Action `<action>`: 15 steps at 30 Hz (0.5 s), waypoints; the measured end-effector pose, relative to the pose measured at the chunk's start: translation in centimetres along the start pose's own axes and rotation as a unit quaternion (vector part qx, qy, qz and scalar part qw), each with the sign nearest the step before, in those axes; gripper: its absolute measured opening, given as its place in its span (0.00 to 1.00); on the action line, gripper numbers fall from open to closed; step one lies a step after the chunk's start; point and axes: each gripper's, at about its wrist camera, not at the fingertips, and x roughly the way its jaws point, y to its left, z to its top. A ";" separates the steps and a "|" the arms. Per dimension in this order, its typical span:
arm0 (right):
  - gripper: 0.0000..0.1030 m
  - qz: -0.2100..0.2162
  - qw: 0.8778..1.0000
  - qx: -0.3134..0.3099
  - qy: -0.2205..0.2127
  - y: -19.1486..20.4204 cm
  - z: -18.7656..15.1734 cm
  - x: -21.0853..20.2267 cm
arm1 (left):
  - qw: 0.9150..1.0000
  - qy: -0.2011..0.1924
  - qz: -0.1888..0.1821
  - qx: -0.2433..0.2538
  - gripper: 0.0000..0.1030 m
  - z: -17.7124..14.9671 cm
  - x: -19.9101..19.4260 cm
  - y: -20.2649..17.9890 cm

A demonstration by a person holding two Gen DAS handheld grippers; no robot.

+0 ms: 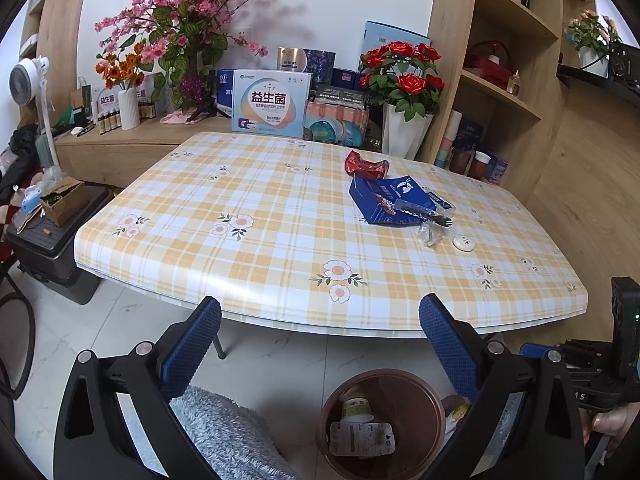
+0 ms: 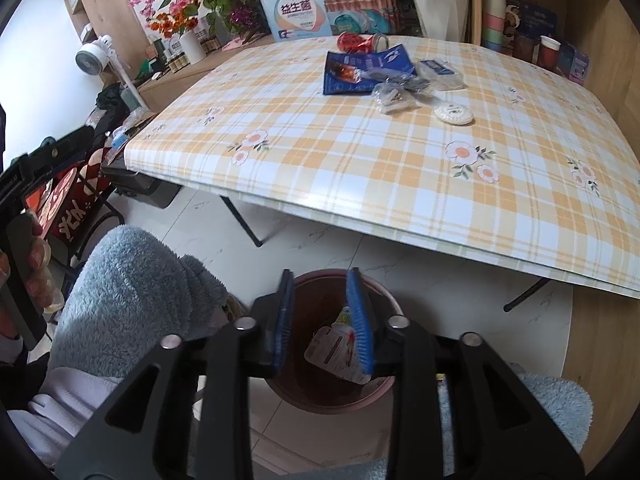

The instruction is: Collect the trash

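A brown trash bin [image 1: 416, 396] stands on the floor in front of the table, with a cup and a flat wrapper [image 1: 362, 438] inside; it also shows in the right wrist view [image 2: 320, 394]. On the table lie a crushed red can [image 1: 366, 165], a blue packet [image 1: 394, 200], a black plastic fork in clear wrap [image 1: 434, 216] and a small white round item [image 1: 463, 243]. My left gripper [image 1: 320, 312] is open and empty at the table's front edge. My right gripper [image 2: 322, 284] is open over the bin, with nothing held.
The checked table [image 2: 400, 168] carries the trash at its far right. Behind it stand boxes [image 1: 272, 102], flower vases and a shelf unit [image 1: 508, 64]. A fan [image 1: 30, 80] and a black case [image 1: 52, 240] stand at the left. Fluffy blue fabric [image 2: 132, 284] lies beside the bin.
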 end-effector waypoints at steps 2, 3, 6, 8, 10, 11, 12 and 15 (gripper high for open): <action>0.66 -0.007 1.000 0.007 -0.010 -0.5 0.3 -0.4 | 1.000 0.000 0.001 0.000 0.94 0.0 0.0 0.0; 0.71 -0.012 1.000 0.012 -0.018 -0.8 0.4 -0.7 | 1.000 0.000 0.001 0.000 0.94 0.0 0.1 0.0; 0.93 -0.035 0.998 0.023 -0.039 -1.8 1.1 -1.4 | 1.000 0.000 0.002 -0.001 0.94 0.0 0.1 0.1; 0.94 -0.047 0.998 0.028 -0.044 -2.5 1.5 -1.6 | 1.000 0.002 0.002 0.000 0.94 0.0 0.2 0.2; 0.94 -0.063 0.996 0.033 -0.048 -3.1 2.0 -1.8 | 1.000 0.003 0.004 0.000 0.94 -0.1 0.3 0.3; 0.94 -0.071 0.996 0.035 -0.051 -3.5 2.2 -2.0 | 1.000 0.003 0.005 0.000 0.94 -0.1 0.3 0.3; 0.94 -0.075 0.995 0.037 -0.054 -3.8 2.3 -2.1 | 1.000 0.004 0.005 0.000 0.94 -0.1 0.4 0.3; 0.94 -0.089 0.993 0.042 -0.063 -4.6 2.8 -2.4 | 1.000 0.005 0.008 0.002 0.94 -0.2 0.6 0.4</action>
